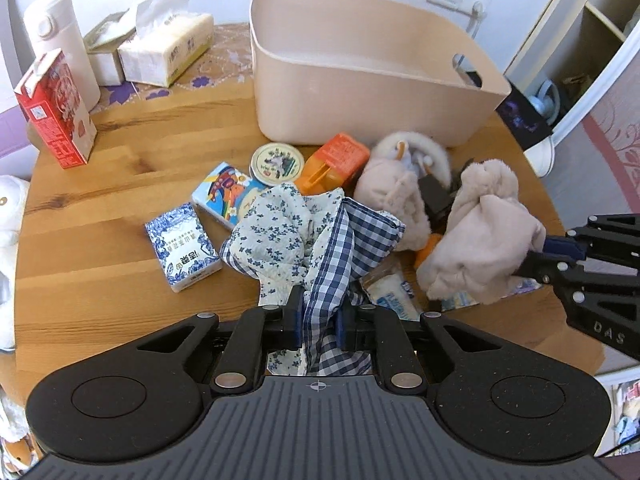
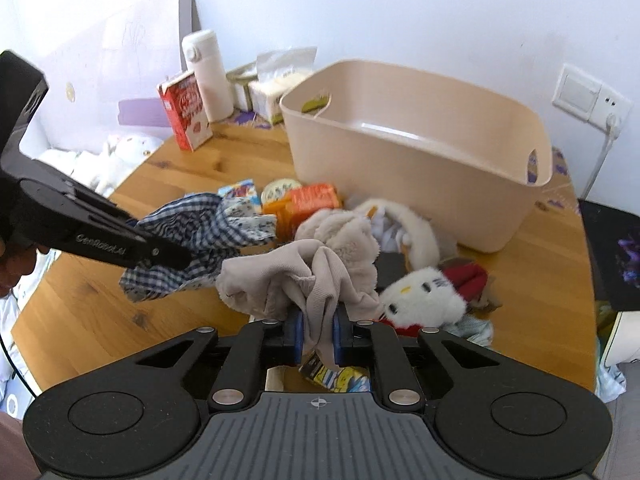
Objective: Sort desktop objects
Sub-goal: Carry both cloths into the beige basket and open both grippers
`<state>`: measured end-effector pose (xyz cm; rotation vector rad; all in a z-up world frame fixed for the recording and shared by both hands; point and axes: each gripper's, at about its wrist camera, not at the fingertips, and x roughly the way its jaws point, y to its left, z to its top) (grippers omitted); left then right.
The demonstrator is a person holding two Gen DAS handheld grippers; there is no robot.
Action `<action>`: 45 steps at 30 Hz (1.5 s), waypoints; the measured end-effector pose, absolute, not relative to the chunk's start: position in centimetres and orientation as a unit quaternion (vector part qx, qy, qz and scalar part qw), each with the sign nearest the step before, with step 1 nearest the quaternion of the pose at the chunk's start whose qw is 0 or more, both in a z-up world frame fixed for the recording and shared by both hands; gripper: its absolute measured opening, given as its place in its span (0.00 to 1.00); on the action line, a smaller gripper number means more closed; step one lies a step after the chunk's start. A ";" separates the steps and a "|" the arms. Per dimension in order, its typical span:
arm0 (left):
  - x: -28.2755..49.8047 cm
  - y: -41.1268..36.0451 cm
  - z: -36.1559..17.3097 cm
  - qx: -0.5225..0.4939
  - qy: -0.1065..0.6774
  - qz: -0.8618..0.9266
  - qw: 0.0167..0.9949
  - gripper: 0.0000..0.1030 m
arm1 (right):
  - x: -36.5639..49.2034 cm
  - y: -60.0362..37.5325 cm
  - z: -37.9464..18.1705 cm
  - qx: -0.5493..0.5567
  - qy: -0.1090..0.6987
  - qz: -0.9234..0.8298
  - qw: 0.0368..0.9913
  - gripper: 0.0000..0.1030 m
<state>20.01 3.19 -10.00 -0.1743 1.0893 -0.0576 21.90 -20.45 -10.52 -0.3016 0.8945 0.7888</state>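
Observation:
My left gripper [image 1: 318, 326] is shut on a blue checked and floral cloth [image 1: 304, 232], which hangs bunched above the round wooden table [image 1: 120, 184]. In the right wrist view the same cloth [image 2: 196, 232] juts from that gripper at the left. My right gripper [image 2: 317, 338] is shut on a beige fleece garment [image 2: 316, 268]; from the left wrist that garment [image 1: 488, 236] shows at the right. A beige plastic bin [image 1: 360, 76] stands empty at the back of the table, seen also as the bin [image 2: 420, 152].
Loose on the table lie two tissue packs [image 1: 182, 248], a round tin [image 1: 276, 162], an orange box [image 1: 334, 162], a fluffy earmuff [image 1: 400, 184] and a white plush cat [image 2: 424, 300]. A red carton [image 1: 54, 112], white flask [image 1: 60, 44] and tissue box [image 1: 168, 48] stand back left.

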 end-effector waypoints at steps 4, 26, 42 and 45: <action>19.7 3.4 -8.0 -0.092 0.497 -0.026 0.863 0.14 | 22.3 -20.8 -9.3 -0.137 0.405 0.363 0.828 0.13; 29.3 4.0 -0.9 -0.050 0.385 -0.006 0.921 0.14 | 31.8 -20.0 -5.1 -0.181 0.328 0.307 0.875 0.13; 38.2 1.8 -7.9 -0.031 0.453 -0.012 0.891 0.14 | 38.8 -17.5 -9.6 -0.192 0.382 0.257 0.866 0.14; 38.7 1.7 -8.5 -0.033 0.465 -0.010 0.885 0.14 | 39.2 -17.3 -10.2 -0.188 0.394 0.258 0.862 0.16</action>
